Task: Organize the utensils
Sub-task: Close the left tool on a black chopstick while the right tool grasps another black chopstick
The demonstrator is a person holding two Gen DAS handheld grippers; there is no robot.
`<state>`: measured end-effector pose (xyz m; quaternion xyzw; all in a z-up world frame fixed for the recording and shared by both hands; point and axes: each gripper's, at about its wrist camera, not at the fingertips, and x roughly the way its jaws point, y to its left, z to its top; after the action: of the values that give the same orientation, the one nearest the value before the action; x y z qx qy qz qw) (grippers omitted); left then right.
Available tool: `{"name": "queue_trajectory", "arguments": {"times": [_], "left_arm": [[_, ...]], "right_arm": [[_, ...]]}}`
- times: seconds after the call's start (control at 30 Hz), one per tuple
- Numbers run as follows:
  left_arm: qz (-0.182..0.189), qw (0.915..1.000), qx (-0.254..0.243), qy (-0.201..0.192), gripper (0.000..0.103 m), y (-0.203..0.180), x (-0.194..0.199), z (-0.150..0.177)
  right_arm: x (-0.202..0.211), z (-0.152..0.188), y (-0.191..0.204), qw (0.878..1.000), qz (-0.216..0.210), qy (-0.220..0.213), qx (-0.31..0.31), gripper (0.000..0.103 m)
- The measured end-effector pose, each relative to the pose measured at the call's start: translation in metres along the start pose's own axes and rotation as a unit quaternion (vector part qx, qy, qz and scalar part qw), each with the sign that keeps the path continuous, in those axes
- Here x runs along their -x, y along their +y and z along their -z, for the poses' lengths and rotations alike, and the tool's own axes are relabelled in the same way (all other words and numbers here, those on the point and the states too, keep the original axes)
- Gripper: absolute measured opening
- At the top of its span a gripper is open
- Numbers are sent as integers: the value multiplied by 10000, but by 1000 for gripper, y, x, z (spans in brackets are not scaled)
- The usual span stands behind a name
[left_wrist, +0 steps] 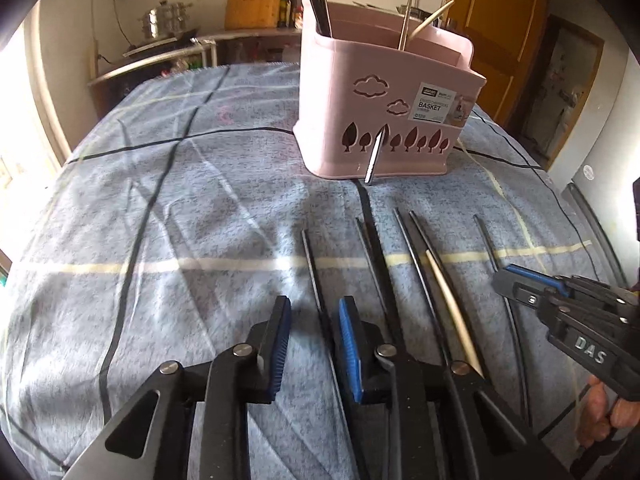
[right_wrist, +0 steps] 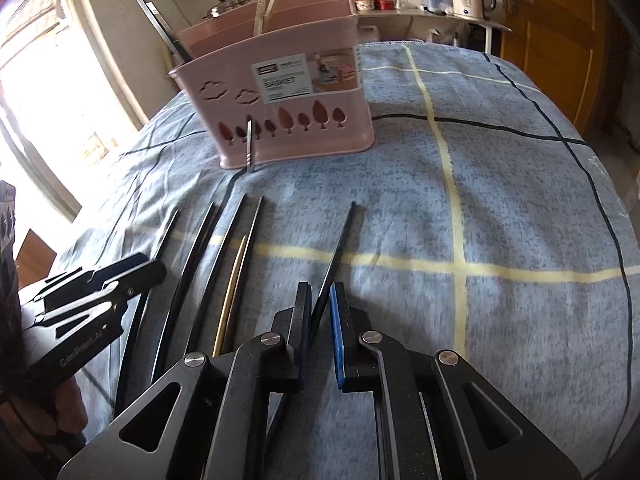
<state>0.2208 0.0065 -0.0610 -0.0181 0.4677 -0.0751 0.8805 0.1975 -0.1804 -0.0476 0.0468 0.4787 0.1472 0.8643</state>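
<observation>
While the chopsticks lie in a loose row on the blue checked cloth [right_wrist: 500, 184], the picking-up step is judged to be in hand. Nearest, the right gripper [right_wrist: 319, 300] is seen drawn in close about the rightmost black chopstick [right_wrist: 340, 240]; its blue pads stand almost against the stick, yet whether the stick is truly pinched cannot be told, and the stick appears to lie on the cloth, not yet lifted. To the left, the left gripper [left_wrist: 314, 320] is held with its jaws apart and nothing between the pads; the leftmost black chopstick [left_wrist: 312, 264] runs forward just beyond the gap. Between the two tools, more dark chopsticks [left_wrist: 416, 248] and one pale bamboo chopstick [left_wrist: 452, 304] are laid side by side, tips pointing far. Farther off, the pink basket [left_wrist: 360, 120] is stood on the cloth, with some sticks already upright in its compartments. One metal chopstick [left_wrist: 375, 154] is seen at its front wall by a tree-shaped cut-out; whether it leans or pokes through cannot be told. For the next move, a firm close is called for, then a lift and a tilt to upright above a compartment.
</observation>
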Motion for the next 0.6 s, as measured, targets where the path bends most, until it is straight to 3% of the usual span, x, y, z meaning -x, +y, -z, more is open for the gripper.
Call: {"name": "queue_trajectory", "arguments": {"times": [0.23,0.4,0.6], "left_arm": [[-299,9985,-461,49,25,-13,-13,-14],[-307,9983,-500,47,7,-17,-16,-18],[51,9995,-282,-111,4,-10,4,-26]], "right_arm": [[-13,-18,3,9999,73,134,5,9],[-15,-19,4,9999,50,140,68,7],[1,-21,2,9999,-133,0,10,6]]}}
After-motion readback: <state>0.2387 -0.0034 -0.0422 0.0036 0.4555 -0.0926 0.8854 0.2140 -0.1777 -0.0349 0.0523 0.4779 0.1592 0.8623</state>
